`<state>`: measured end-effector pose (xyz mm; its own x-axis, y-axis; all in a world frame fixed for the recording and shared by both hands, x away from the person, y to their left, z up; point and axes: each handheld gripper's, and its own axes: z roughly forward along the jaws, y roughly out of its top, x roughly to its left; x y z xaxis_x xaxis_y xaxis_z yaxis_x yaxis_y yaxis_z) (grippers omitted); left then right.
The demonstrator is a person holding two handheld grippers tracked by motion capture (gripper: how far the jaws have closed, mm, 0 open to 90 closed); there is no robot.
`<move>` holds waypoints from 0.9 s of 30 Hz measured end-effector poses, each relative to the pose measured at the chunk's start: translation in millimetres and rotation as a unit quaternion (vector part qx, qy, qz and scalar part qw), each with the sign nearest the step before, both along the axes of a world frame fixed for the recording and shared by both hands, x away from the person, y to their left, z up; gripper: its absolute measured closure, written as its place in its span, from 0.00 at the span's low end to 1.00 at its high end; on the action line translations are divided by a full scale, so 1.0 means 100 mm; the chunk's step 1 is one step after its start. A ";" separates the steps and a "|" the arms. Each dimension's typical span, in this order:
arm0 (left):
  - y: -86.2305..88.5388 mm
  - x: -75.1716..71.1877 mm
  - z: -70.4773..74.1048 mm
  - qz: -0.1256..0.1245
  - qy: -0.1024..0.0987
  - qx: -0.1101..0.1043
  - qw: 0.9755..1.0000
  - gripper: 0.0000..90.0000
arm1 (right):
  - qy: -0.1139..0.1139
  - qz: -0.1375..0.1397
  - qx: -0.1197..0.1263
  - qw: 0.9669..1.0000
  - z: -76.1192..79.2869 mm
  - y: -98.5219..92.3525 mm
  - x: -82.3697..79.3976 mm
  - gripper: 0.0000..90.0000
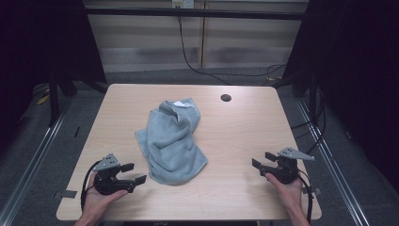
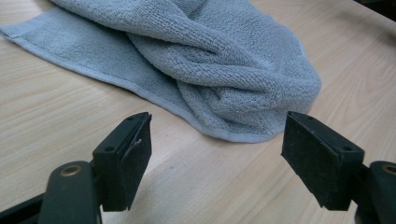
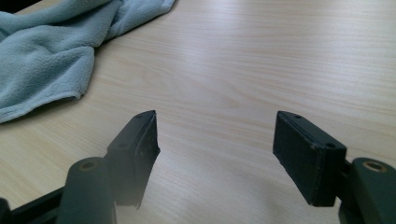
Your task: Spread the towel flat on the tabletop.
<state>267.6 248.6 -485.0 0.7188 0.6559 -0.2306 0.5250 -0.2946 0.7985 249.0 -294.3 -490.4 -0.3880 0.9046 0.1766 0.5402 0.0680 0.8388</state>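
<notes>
A crumpled grey towel (image 1: 171, 141) lies mid-worktop (image 1: 244, 127). Near the front corners, the left tool (image 1: 133, 173) and right tool (image 1: 261, 160) both gape wide, holding nothing.

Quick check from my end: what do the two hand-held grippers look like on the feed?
Both are black. The left gripper and right gripper each carry a grey three-cornered plate on top and trail a black cable. Each has two flat rectangular jaws faced with dark pads, with small screw holes on top. The forearms are bare, no sleeves in view.
</notes>
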 end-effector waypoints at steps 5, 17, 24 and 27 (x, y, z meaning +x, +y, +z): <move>-0.01 0.01 -0.01 0.002 0.004 0.003 1.000 0.27 | -0.002 0.015 0.007 1.000 0.02 0.05 0.00 0.35; -0.08 0.09 -0.04 0.001 0.022 -0.005 1.000 0.45 | 0.013 0.092 0.019 0.995 0.09 0.43 0.06 0.42; -0.20 0.24 0.01 -0.003 0.014 0.005 1.000 0.41 | 0.026 0.131 0.021 0.991 0.14 0.63 0.18 0.39; -0.22 0.34 0.05 0.005 0.008 -0.004 1.000 0.42 | 0.035 0.152 0.022 0.987 0.18 0.82 0.35 0.36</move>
<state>301.6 226.3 -480.4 0.7089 0.6605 -0.2473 0.5403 -0.2832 0.7924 283.9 -212.2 -472.6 -0.6260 0.7388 0.2495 0.5574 0.2002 0.8057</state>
